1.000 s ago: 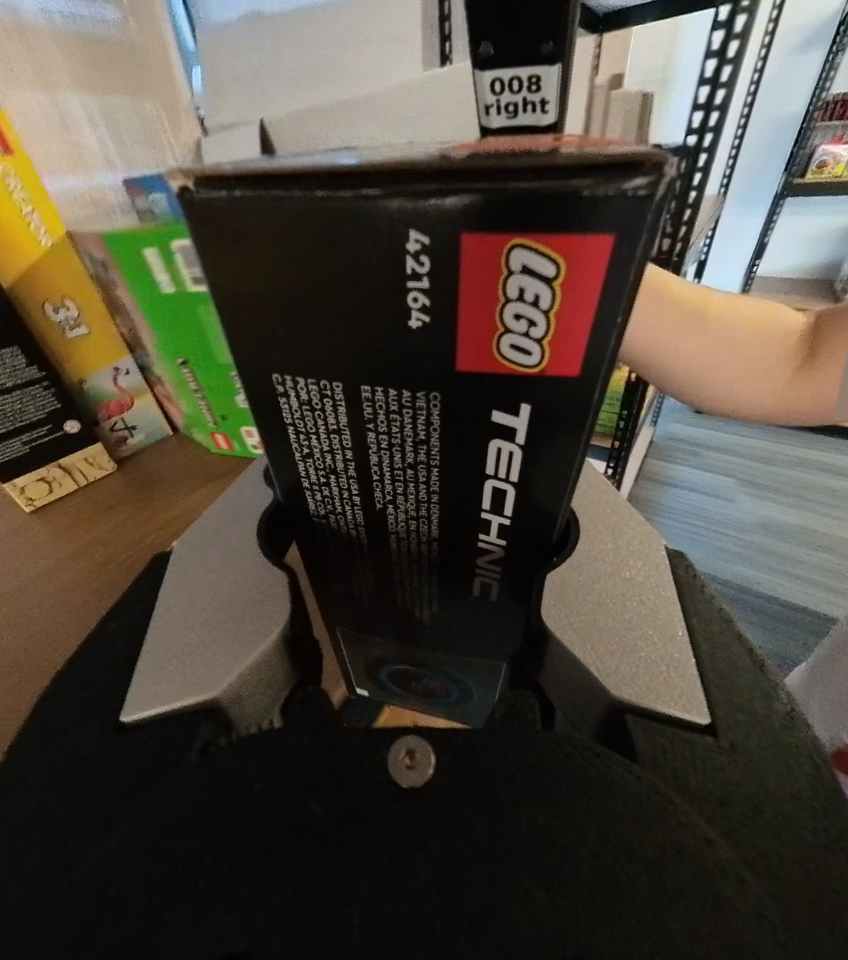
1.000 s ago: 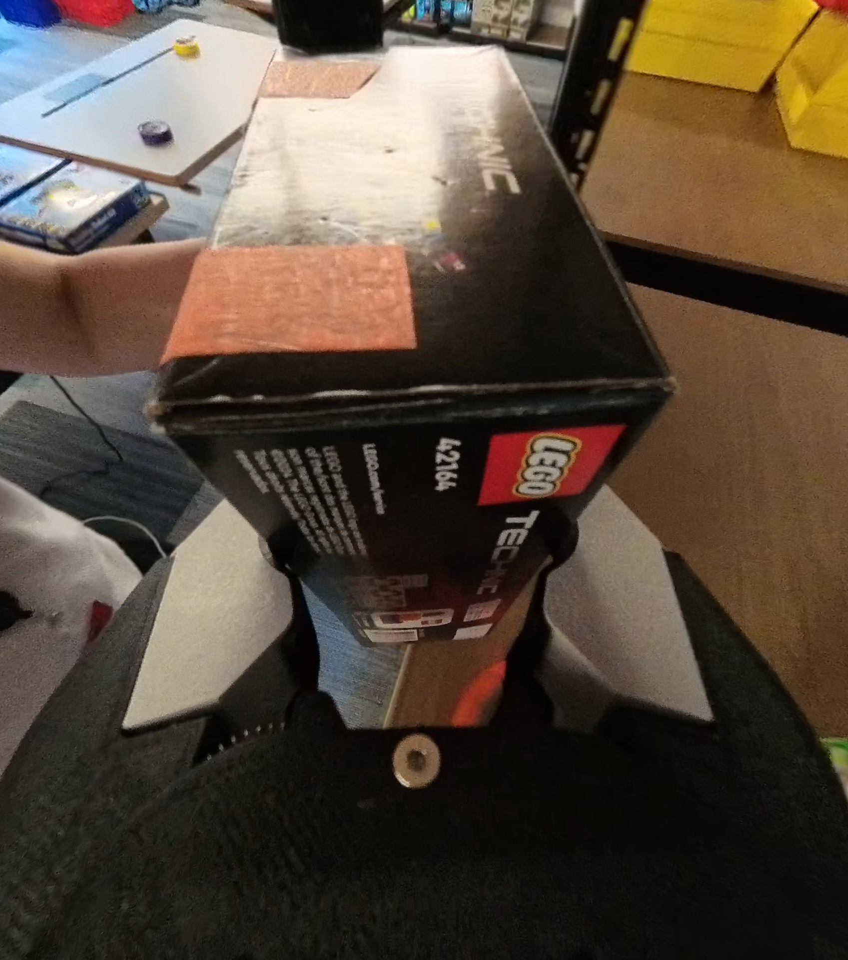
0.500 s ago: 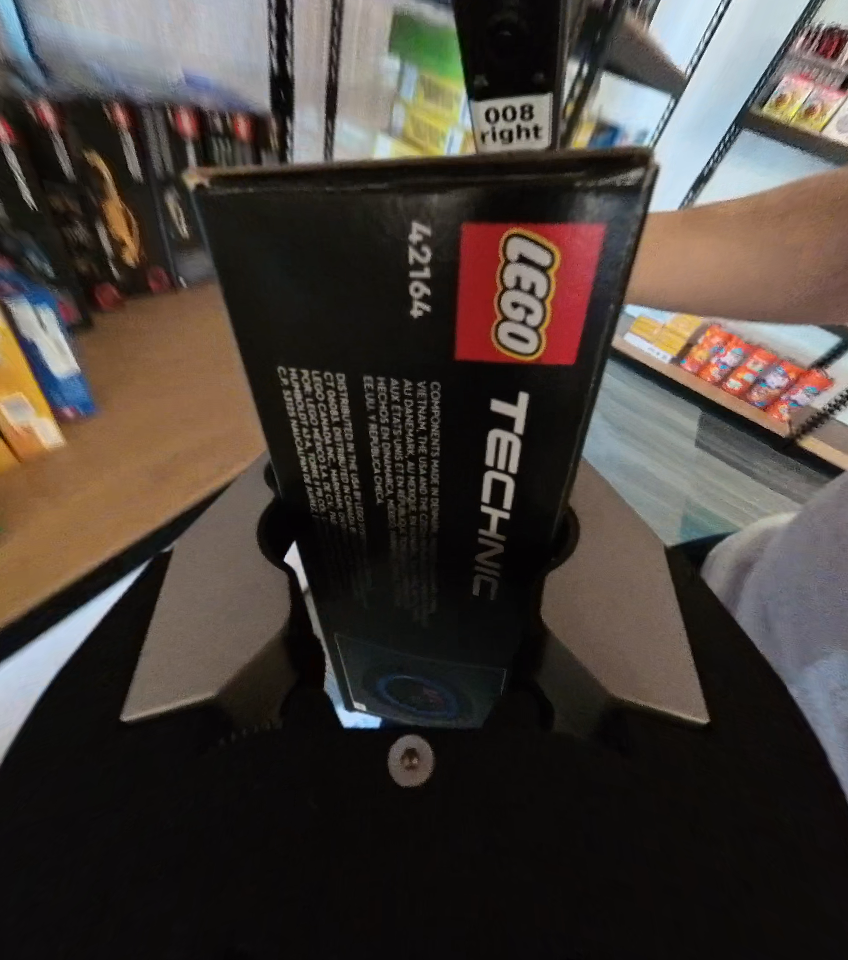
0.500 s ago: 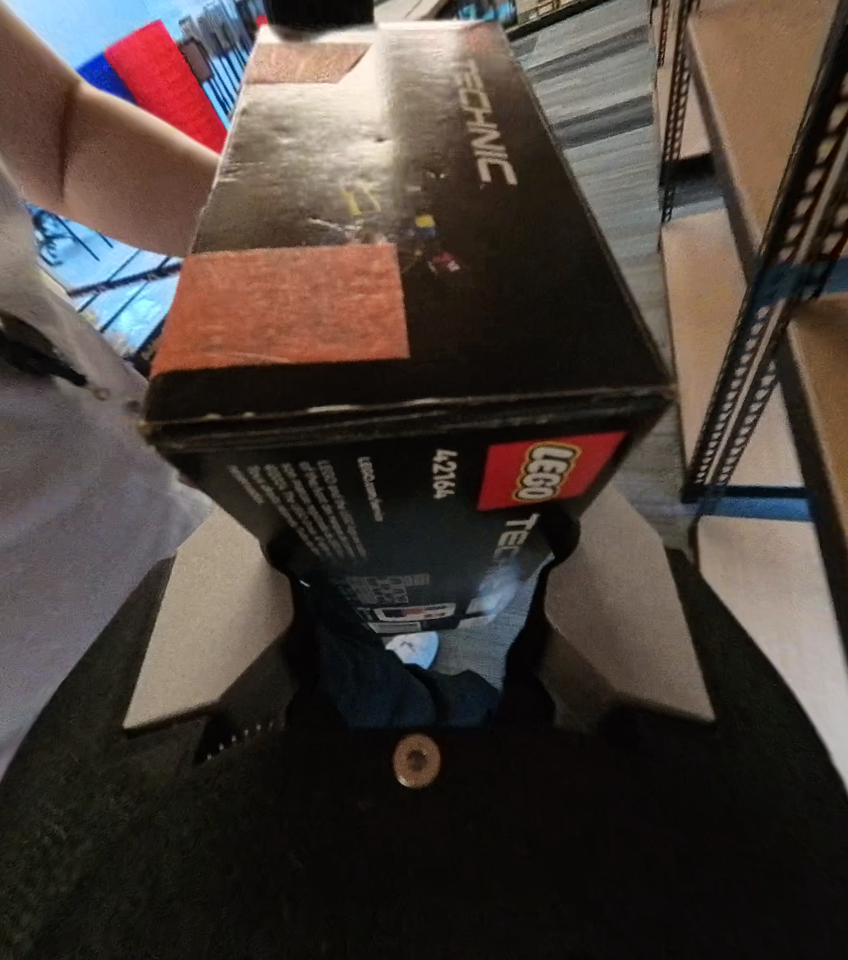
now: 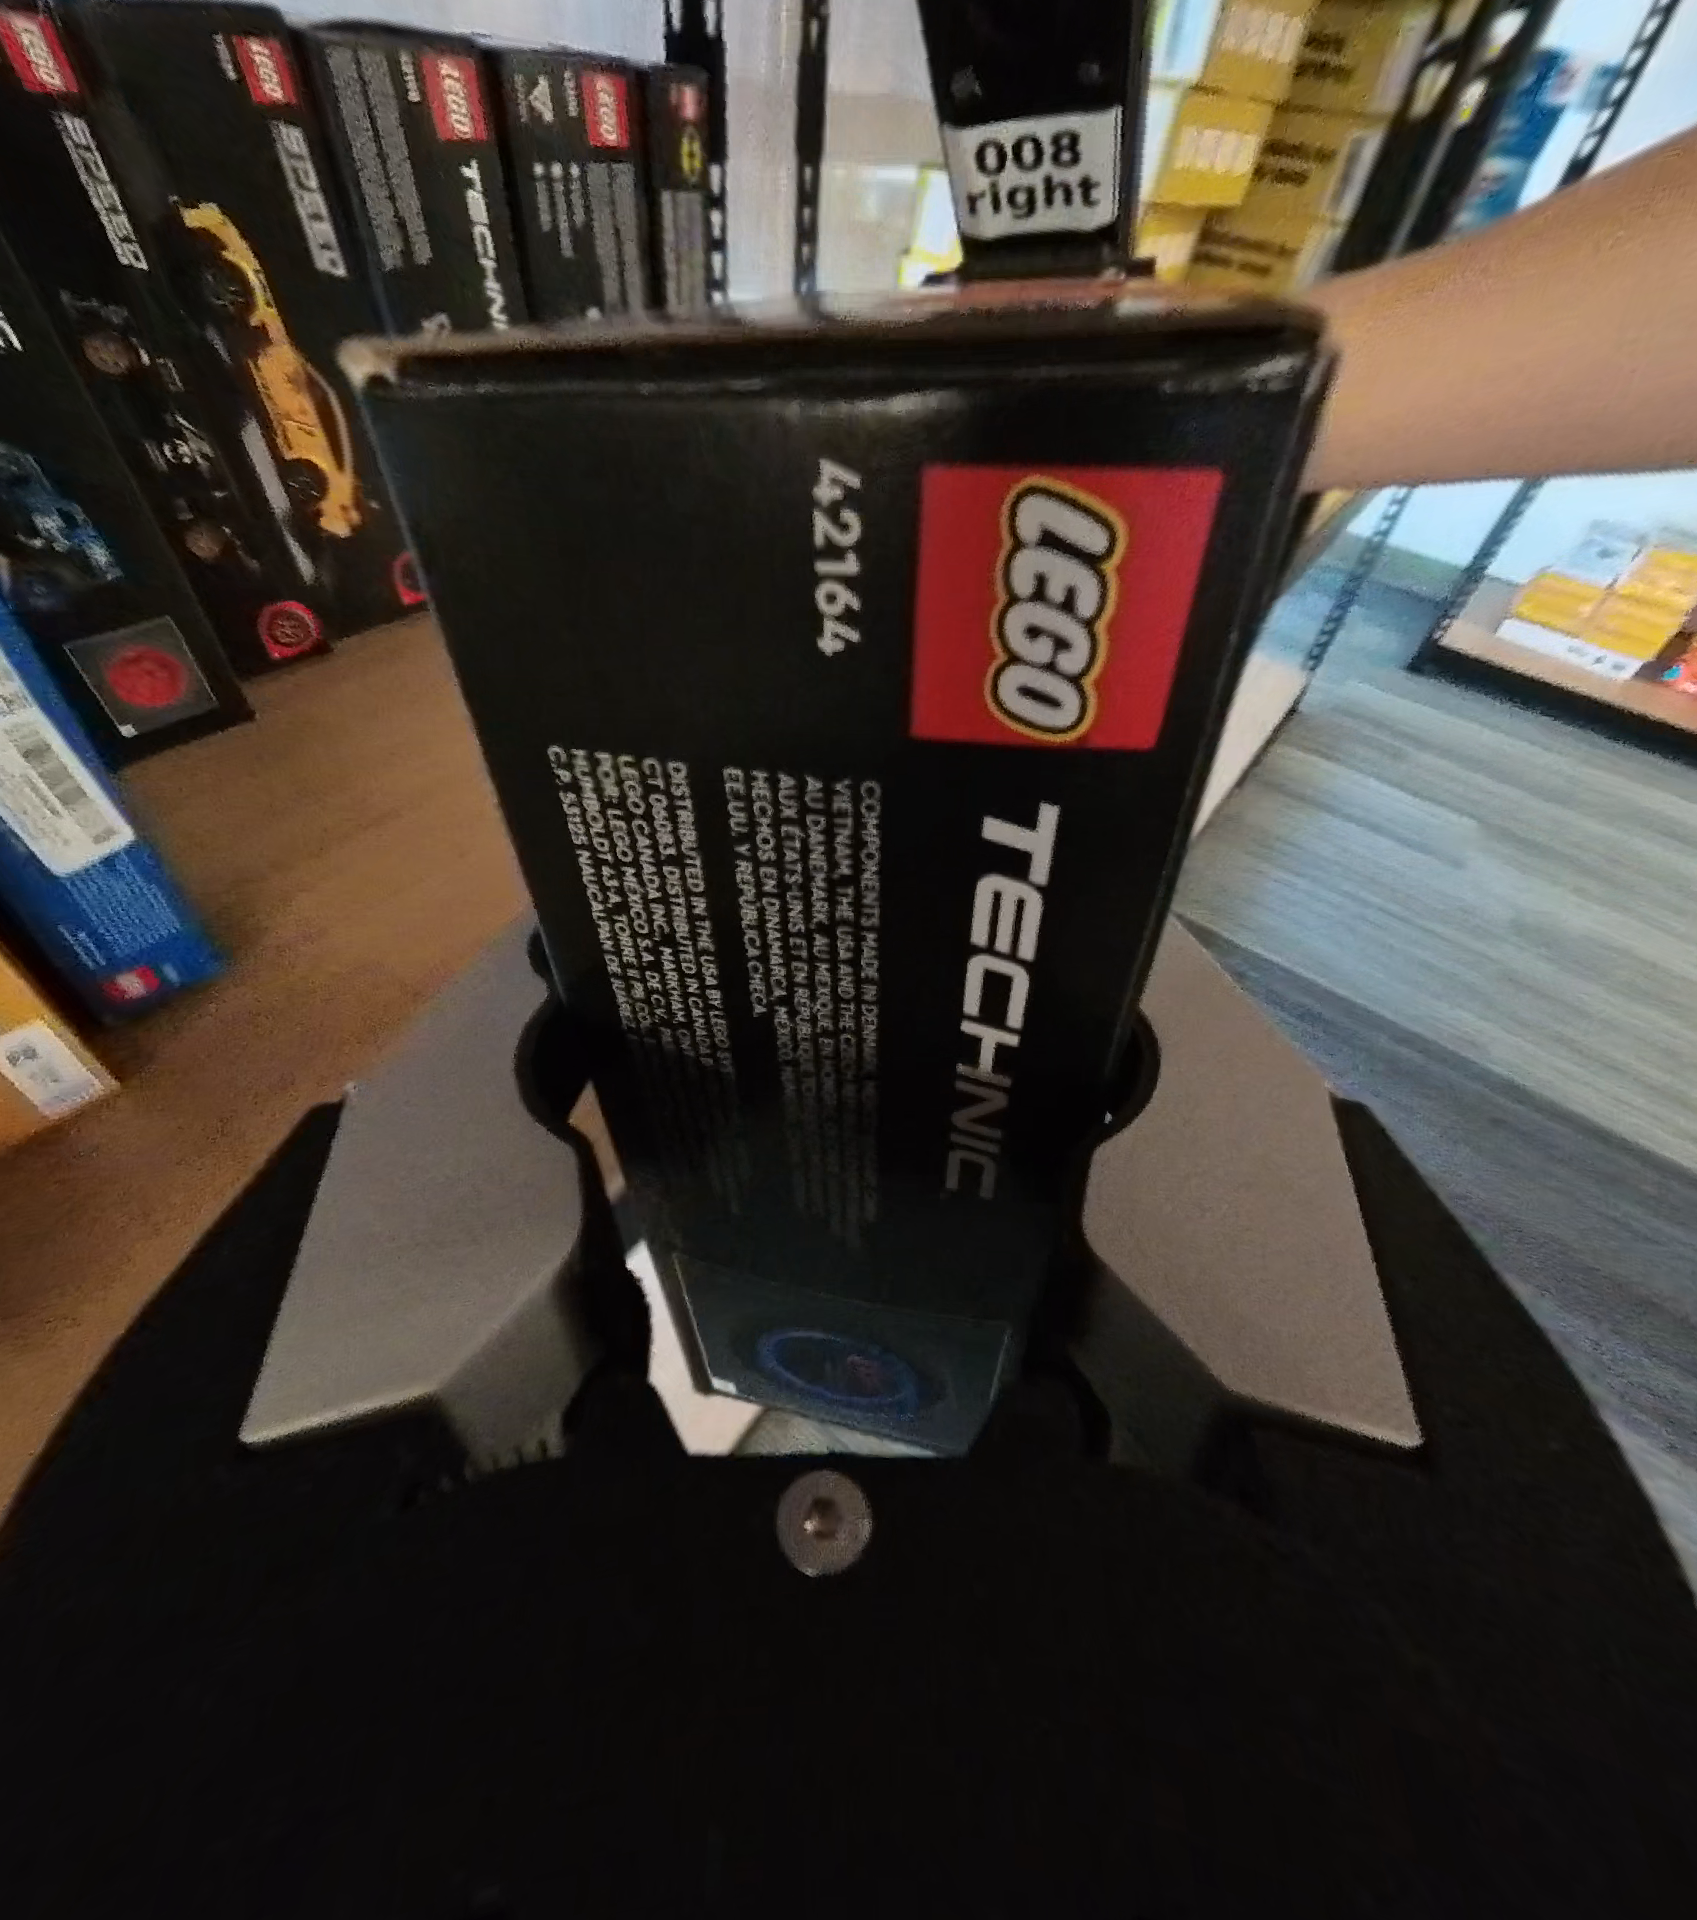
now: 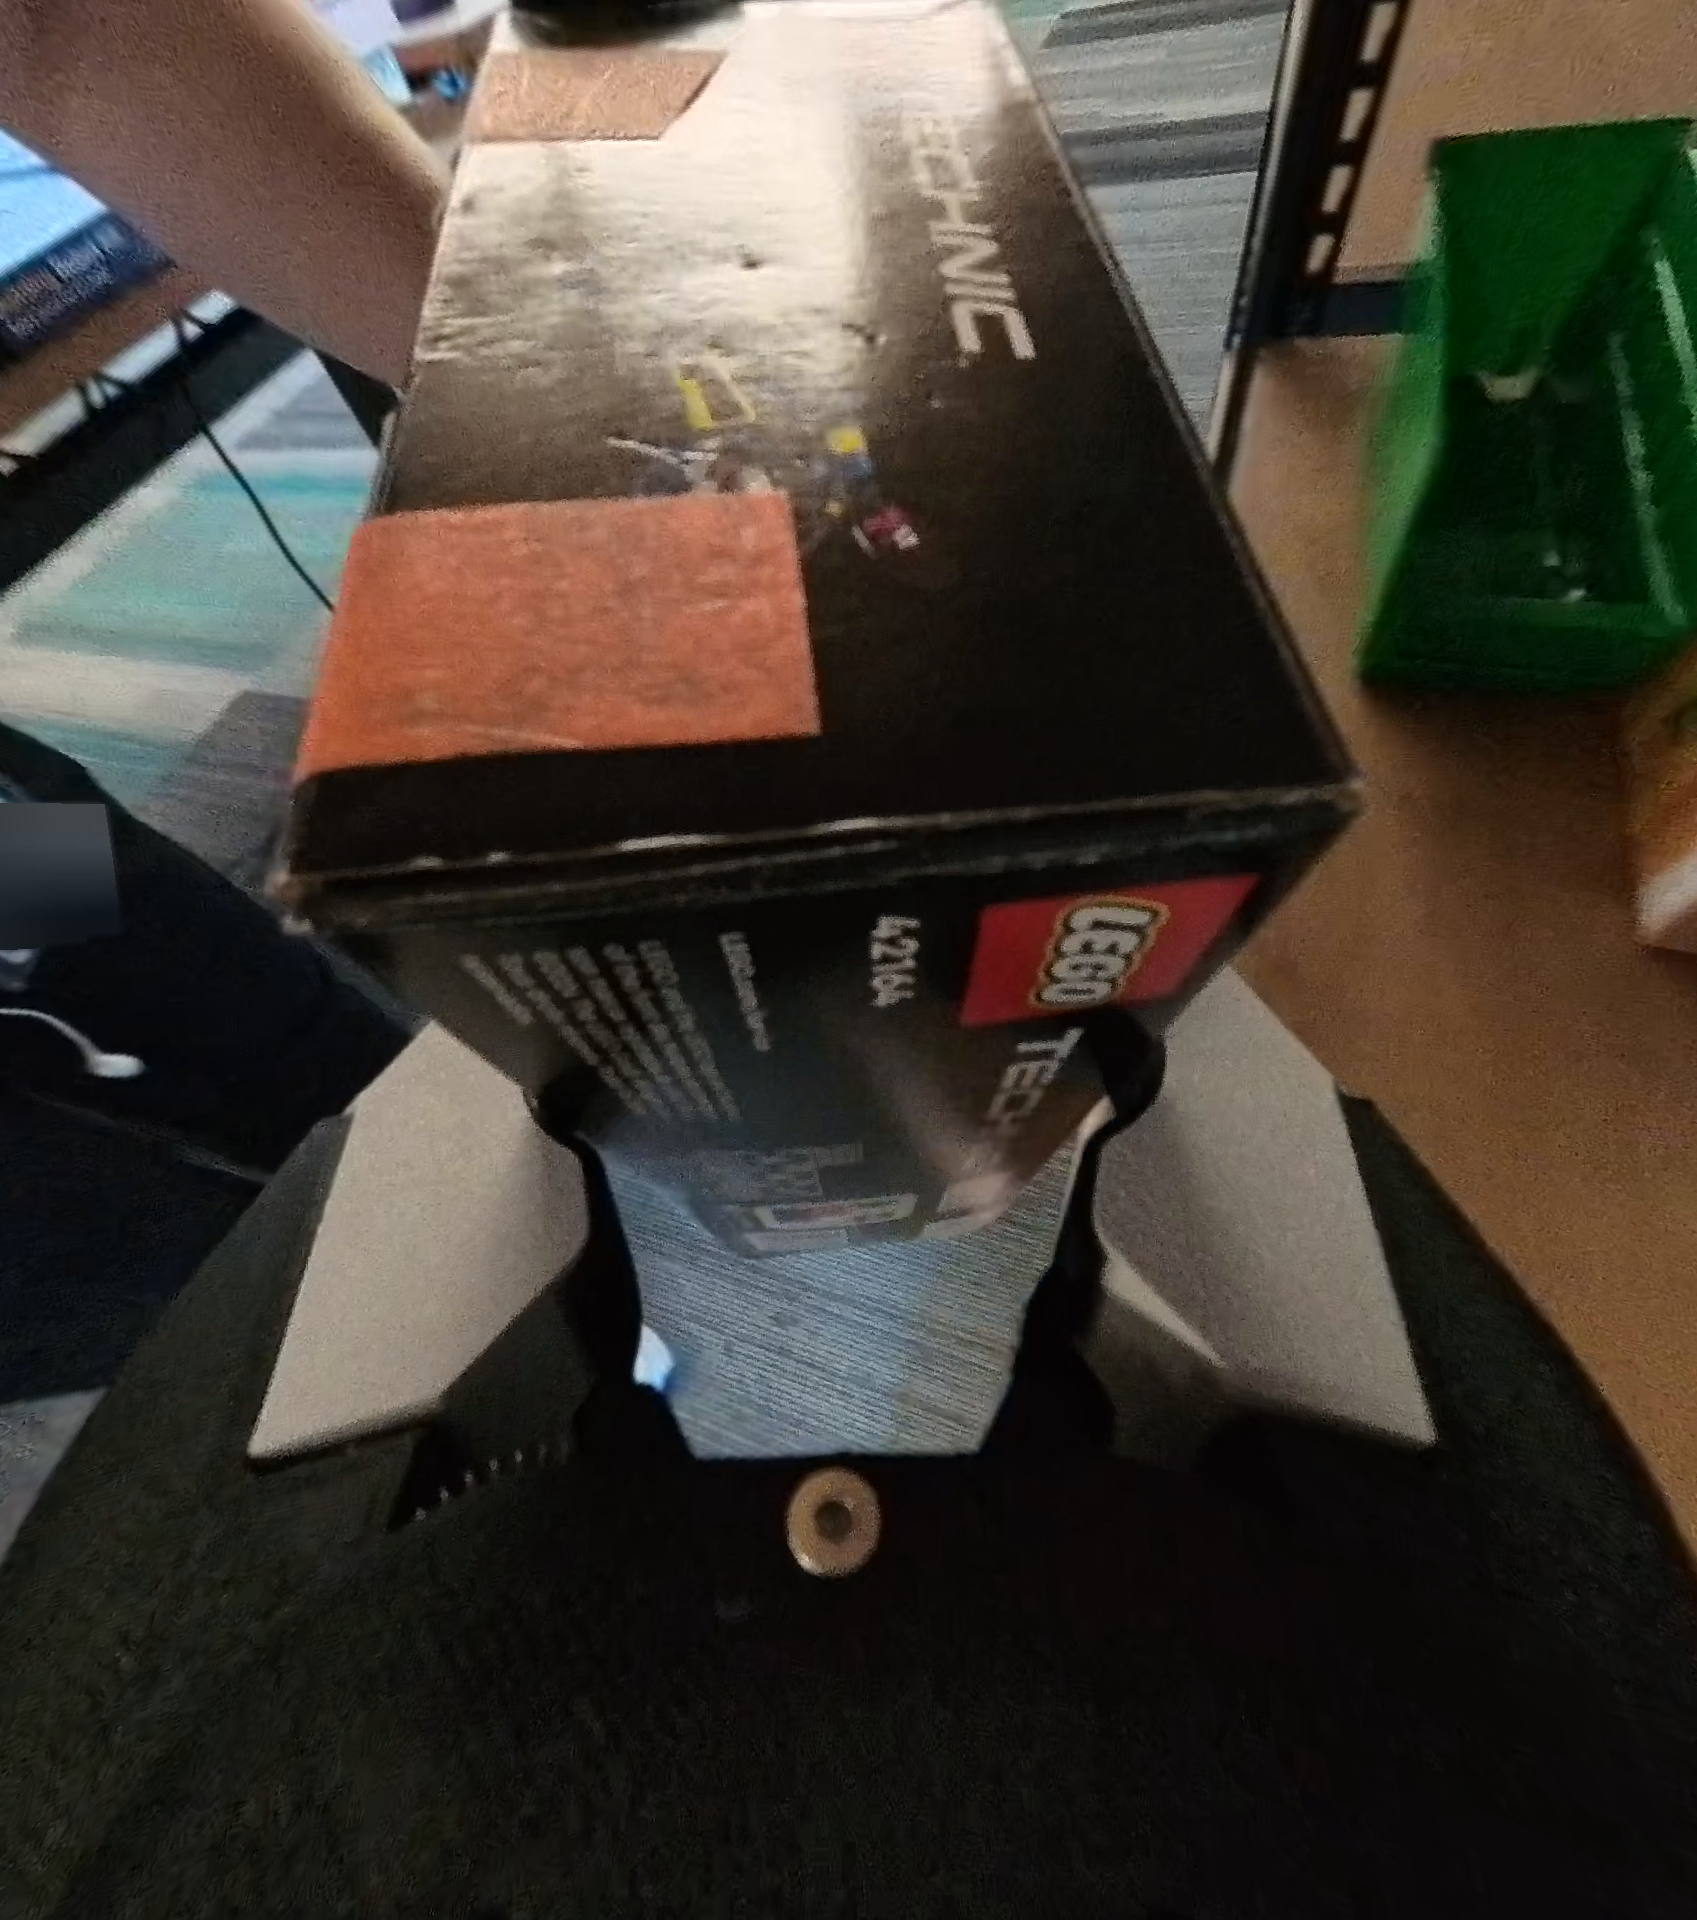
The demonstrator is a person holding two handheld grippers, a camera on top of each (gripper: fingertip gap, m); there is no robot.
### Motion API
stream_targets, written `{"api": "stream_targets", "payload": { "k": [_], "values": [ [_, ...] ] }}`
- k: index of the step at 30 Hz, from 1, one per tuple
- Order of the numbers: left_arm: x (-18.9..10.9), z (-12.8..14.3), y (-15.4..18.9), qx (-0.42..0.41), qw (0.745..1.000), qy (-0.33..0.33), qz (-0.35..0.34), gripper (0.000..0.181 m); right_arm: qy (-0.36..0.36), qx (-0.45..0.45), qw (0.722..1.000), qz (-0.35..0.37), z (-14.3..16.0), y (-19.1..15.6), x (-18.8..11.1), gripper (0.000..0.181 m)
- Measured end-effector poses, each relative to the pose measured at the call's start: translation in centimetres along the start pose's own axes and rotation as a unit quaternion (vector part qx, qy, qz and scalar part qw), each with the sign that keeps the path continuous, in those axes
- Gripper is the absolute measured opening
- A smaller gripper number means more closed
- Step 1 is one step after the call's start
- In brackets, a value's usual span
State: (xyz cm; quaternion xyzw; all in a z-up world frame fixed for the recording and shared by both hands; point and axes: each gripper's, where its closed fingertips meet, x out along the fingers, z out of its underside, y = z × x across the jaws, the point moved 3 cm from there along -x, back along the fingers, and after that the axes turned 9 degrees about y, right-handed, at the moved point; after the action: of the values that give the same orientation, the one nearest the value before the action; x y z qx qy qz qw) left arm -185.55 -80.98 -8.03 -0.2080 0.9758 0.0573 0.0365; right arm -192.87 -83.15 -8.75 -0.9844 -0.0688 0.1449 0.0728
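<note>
Black box stays clamped between both grippers, now swung toward shelved black boxes.

You hold one black box in two grippers; one green bin sits beside.

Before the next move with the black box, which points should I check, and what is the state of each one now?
1. Left gripper fingers closed on one end of the black box: ok.
2. Right gripper fingers closed on the other end: ok.
3. Box carried clear of the wooden shelf: ok.
4. Box level between the grippers: cannot tell.
5. Room among the black boxes on the shelf: cannot tell.
6. Green crate away from the box: ok.
</note>
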Motion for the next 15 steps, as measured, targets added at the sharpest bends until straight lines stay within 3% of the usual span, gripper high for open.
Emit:
{"api": "stream_targets", "payload": {
  "k": [6,8,12,15],
  "values": [
    [6.7,3.1,-5.2,0.025,0.998,0.006,-0.059,0.1,-0.052,-0.024,0.998,0.031,5.1,8.2,-3.7,0.1],
    [8.0,3.7,-6.3,0.026,0.996,0.011,-0.086,0.1,-0.017,-0.007,0.998,0.054,5.2,10.0,-4.6,0.094],
    [10.1,4.9,-8.6,0.025,0.985,-0.009,-0.168,0.101,0.003,0.012,0.979,0.202,6.1,13.5,-7.8,0.101],
    [11.9,5.0,-9.4,0.028,0.97,-0.009,-0.24,0.101,0.113,0.069,0.928,0.35,5.8,12.9,-11.0,0.104]
  ]
}}
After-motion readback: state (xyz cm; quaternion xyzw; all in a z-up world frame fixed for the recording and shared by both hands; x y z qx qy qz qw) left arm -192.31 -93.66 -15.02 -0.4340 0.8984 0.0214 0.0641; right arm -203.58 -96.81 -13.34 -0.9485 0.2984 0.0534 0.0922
